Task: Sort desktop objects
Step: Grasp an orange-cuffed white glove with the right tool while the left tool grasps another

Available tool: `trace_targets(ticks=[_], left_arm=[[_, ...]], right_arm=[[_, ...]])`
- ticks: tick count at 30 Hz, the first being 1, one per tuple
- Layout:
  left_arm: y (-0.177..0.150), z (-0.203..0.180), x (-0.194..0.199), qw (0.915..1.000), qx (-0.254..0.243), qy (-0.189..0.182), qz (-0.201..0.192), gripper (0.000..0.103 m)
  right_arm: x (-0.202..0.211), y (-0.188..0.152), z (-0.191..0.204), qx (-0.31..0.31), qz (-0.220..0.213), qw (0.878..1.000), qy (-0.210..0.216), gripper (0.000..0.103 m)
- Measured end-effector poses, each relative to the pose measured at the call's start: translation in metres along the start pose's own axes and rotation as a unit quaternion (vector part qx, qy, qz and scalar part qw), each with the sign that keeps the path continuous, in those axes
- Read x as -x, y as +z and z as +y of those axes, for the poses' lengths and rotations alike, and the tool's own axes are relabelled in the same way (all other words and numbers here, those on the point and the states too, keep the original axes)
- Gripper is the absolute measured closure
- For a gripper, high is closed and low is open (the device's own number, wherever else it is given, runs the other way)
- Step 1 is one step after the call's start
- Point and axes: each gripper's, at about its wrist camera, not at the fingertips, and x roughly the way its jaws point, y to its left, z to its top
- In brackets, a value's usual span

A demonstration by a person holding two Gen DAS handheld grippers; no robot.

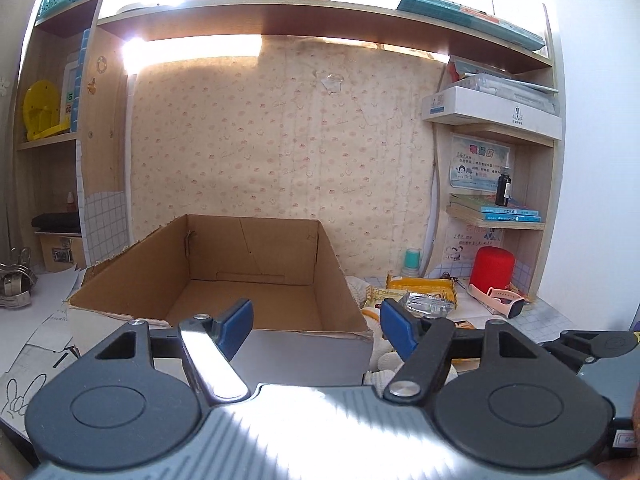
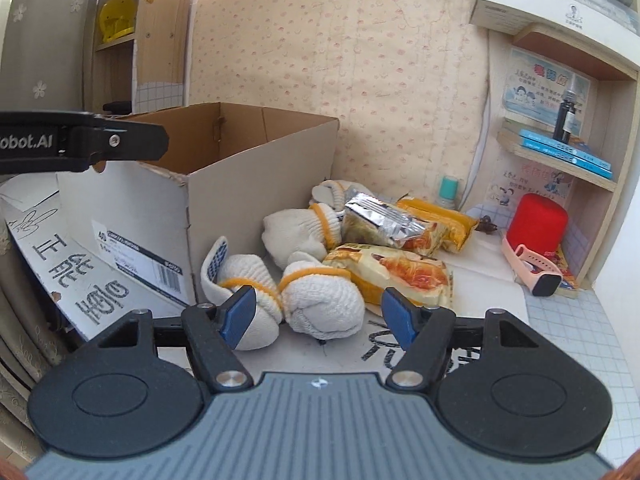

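Black tongs with blue pads, ribbed grey body, silver screws.

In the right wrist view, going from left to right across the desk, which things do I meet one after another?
Cardboard box → rolled gloves → snack packets → red cylinder → pink watch. The small teal-capped bottle stands further back against the wall, above the packets.

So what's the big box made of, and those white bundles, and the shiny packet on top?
The box looks like cardboard: matte brown inside, a ragged torn rim. The white bundles look like knitted cotton, probably rolled work gloves, with ribbed yarn and yellow-edged cuffs. The shiny packet seems to be crinkled silver foil or plastic film, because it glints.
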Motion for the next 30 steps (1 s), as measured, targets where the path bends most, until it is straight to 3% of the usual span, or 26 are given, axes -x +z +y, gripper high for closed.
trace_targets(ticks=[6,14,16,17,18,25,30], left_arm=[[0.0,0.015,0.001,0.9995,0.011,0.029,0.002,0.03],[-0.002,0.015,0.0,0.9996,0.005,0.028,0.008,0.03],[-0.003,0.012,0.0,0.9997,0.001,0.025,0.009,0.03],[-0.004,0.01,-0.001,0.9997,-0.002,0.022,0.01,0.03],[-0.004,0.009,-0.001,0.9997,-0.004,0.02,0.011,0.029],[-0.008,0.0,-0.003,0.9998,-0.01,0.009,0.017,0.029],[-0.017,-0.018,-0.006,0.9992,-0.011,-0.025,0.029,0.029]], right_arm=[[-0.017,0.001,0.029,0.036,0.002,0.998,0.06,0.036],[-0.049,-0.003,0.038,0.052,0.014,0.997,0.063,0.04],[-0.051,-0.005,0.034,0.045,0.017,0.997,0.061,0.048],[-0.05,-0.005,0.031,0.043,0.016,0.998,0.053,0.063],[-0.048,-0.006,0.028,0.04,0.017,0.998,0.054,0.064],[-0.023,-0.014,0.013,0.031,0.023,0.997,0.068,0.068],[0.006,-0.024,0.001,0.025,0.026,0.997,0.07,0.068]])
